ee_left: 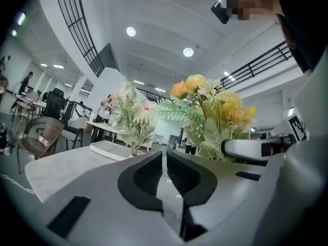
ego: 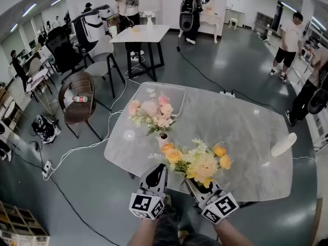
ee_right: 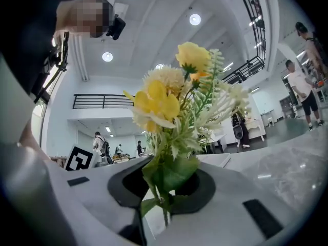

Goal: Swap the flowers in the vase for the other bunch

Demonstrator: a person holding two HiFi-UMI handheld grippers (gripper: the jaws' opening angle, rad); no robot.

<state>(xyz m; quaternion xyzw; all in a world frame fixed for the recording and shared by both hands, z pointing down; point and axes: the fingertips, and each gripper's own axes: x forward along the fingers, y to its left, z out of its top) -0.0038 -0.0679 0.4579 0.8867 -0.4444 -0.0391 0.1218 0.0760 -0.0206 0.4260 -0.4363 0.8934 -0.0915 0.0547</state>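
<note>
A pink bunch (ego: 152, 111) stands in a small white vase (ego: 163, 136) on the marble table (ego: 241, 132). My right gripper (ego: 195, 184) is shut on the stems of a yellow-and-orange bunch (ego: 202, 160), held upright over the table's near edge, just in front of the vase. In the right gripper view the yellow bunch (ee_right: 171, 109) rises from between the pads of the right gripper (ee_right: 166, 182). My left gripper (ego: 158, 169) is beside it on the left, shut and empty. In the left gripper view the left gripper (ee_left: 164, 157) points at the pink bunch (ee_left: 130, 118), with the yellow bunch (ee_left: 218, 111) to the right.
A white tray (ego: 171, 92) lies at the table's far left corner, behind the vase. A white oblong object (ego: 283, 144) rests at the right edge and a small round one (ego: 128, 135) at the left. Chairs (ego: 77, 99), cables and several people surround the table.
</note>
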